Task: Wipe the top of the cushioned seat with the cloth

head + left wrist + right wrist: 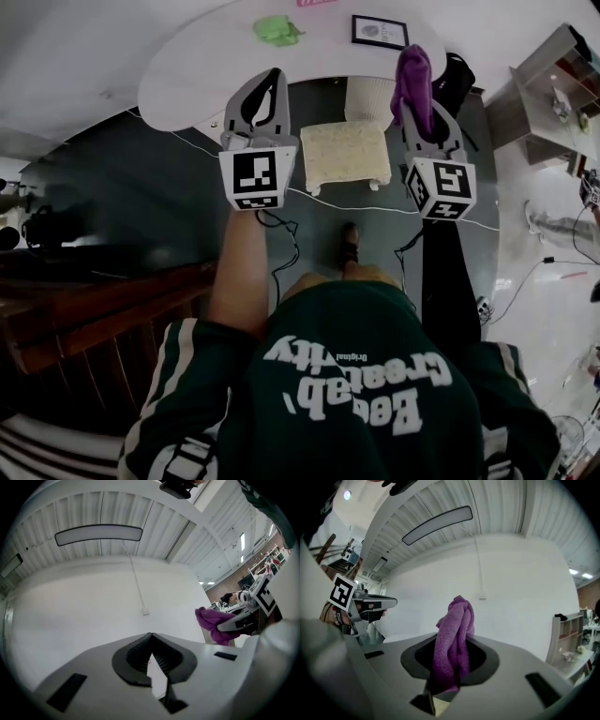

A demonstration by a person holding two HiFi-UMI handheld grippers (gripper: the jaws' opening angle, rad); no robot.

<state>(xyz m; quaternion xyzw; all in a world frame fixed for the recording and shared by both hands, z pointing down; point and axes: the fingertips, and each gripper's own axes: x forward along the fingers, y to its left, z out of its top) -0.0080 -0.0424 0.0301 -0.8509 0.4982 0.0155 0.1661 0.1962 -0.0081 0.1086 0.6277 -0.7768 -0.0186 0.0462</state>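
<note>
Right hand-held gripper (419, 108) clamped on the purple cloth (412, 75), left hand-held gripper (273, 79) closed and empty, both flanking the seat (345, 155) on the floor (169, 178).

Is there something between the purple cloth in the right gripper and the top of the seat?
Nothing visible does. The right gripper holds the cloth beside the seat, whose cushioned top lies bare. The left gripper, shut and empty, is at the seat's other side.
</note>
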